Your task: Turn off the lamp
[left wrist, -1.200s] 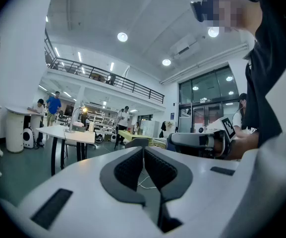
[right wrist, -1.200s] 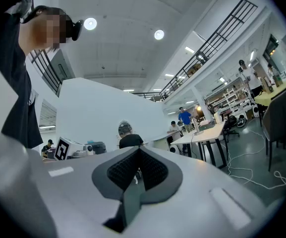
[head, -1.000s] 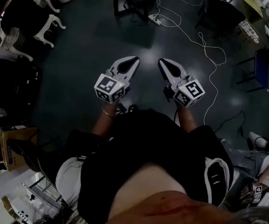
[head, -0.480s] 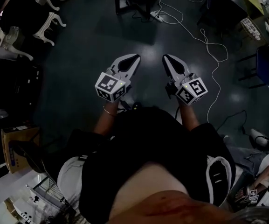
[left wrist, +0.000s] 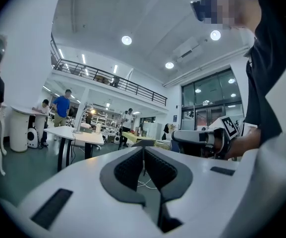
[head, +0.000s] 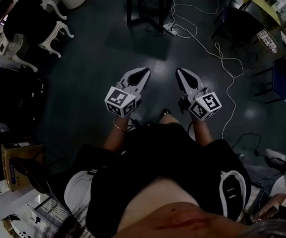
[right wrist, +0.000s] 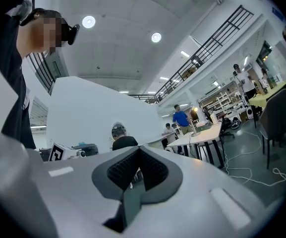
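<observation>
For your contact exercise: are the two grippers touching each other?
Apart. The head view shows dark floor between the left gripper and the right gripper.

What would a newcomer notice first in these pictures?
Two white claws stand out in the middle of the head view: the left claw and right claw, side by side over the dark floor, both shut and empty. A white cable snakes across that floor at the right. In the right claw's view, a small lit lamp glows far off on a white table.
</observation>
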{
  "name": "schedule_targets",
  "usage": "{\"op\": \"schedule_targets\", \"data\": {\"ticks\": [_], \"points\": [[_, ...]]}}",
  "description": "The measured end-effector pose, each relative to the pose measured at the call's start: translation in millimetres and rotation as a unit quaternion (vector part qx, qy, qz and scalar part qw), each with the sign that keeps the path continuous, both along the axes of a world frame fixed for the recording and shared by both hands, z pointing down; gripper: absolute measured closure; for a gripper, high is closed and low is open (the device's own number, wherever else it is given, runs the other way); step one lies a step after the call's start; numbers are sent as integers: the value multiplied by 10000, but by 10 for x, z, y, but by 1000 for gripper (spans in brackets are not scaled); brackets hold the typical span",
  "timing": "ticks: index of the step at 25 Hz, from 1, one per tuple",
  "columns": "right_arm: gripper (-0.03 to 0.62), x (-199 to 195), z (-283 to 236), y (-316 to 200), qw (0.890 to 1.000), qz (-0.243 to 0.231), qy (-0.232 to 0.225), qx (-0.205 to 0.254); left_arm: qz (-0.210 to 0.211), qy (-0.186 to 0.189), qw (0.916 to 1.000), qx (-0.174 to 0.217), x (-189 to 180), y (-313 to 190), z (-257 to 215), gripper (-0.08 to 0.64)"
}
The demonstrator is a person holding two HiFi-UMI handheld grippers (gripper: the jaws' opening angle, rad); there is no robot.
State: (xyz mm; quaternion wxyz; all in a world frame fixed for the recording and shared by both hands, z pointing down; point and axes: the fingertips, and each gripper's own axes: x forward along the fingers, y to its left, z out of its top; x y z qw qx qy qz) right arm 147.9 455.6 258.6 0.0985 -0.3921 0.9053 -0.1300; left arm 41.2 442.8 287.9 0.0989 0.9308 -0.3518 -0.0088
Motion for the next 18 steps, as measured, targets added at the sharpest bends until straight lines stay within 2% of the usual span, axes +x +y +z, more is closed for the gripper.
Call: {"op": "schedule_targets", "data": {"ticks": [9, 18], "points": [[592, 57, 14, -538, 9999, -122, -91, -36, -90, -247, 9996, -29, 24, -378, 23, 545], [592, 274, 92, -1123, 9997, -177, -156, -114, -116, -187, 9998, -12, 288, -963, 13, 552]]}}
